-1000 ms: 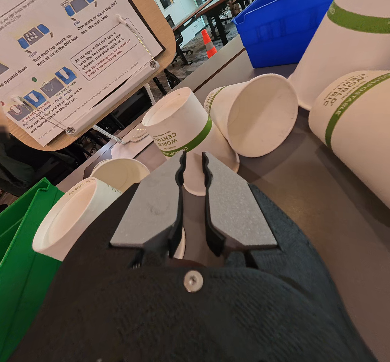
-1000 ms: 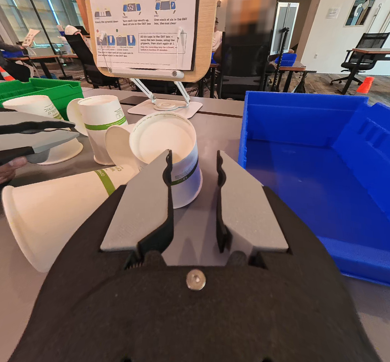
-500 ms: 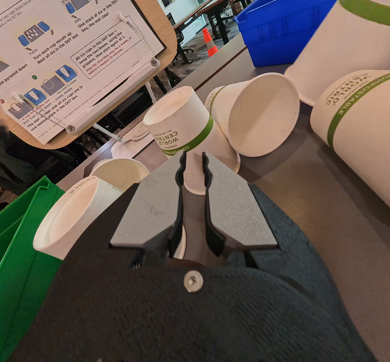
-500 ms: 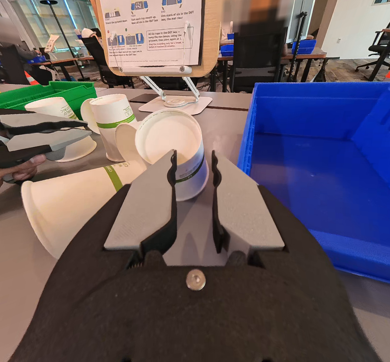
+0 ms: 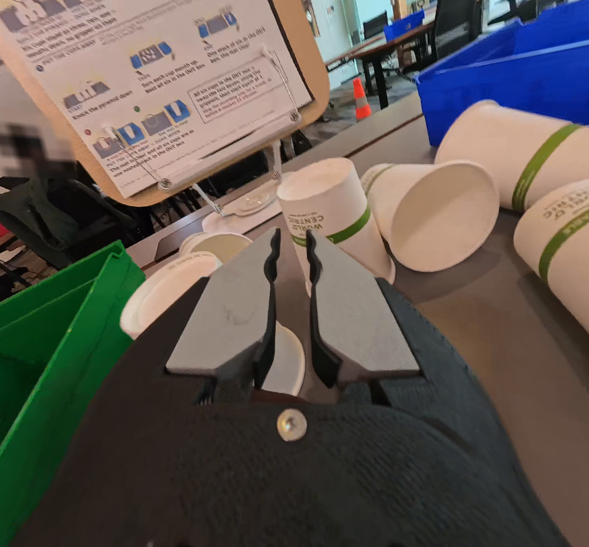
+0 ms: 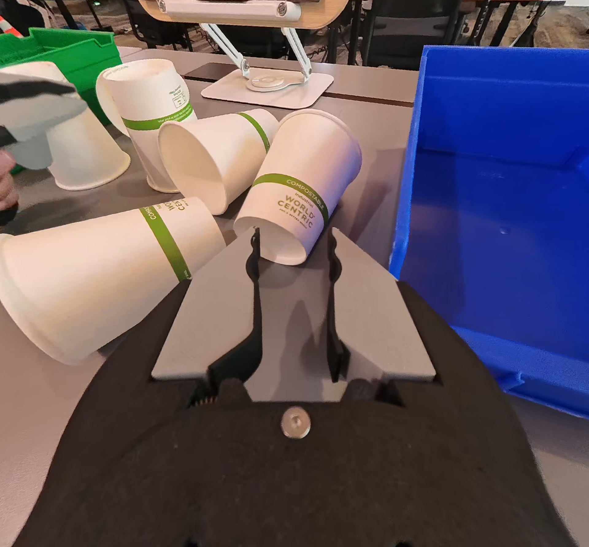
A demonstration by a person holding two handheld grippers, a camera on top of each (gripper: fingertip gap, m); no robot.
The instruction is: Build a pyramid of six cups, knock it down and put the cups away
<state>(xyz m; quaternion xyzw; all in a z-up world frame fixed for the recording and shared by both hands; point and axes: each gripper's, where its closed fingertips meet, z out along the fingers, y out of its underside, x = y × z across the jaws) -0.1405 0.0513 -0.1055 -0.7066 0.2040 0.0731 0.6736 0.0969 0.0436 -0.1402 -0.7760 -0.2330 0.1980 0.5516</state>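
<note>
Several white paper cups with green bands are scattered on the grey table. In the right wrist view, one cup (image 6: 302, 181) leans with its base just ahead of my right gripper (image 6: 291, 238), which is open and empty. A cup (image 6: 207, 155) lies with its mouth towards me, another (image 6: 95, 277) lies at the lower left, and two (image 6: 153, 117) (image 6: 86, 149) stand upside down. My left gripper (image 5: 293, 240) has a narrow gap with nothing in it. It hovers over an upside-down cup (image 5: 165, 289) and points at another (image 5: 328, 213). It also shows blurred in the right wrist view (image 6: 35, 101).
A blue bin (image 6: 494, 181) stands to the right of the cups and shows in the left wrist view (image 5: 510, 63). A green bin (image 5: 57, 324) stands at the left (image 6: 63, 47). An instruction board on a stand (image 6: 267, 82) is at the table's back. My right fingertips sit around 25 cm from my left ones.
My right gripper has risen and tilted down, and its jaws have widened a little. The cup in front of it now shows its side. My left gripper has shifted and its view has swung.
</note>
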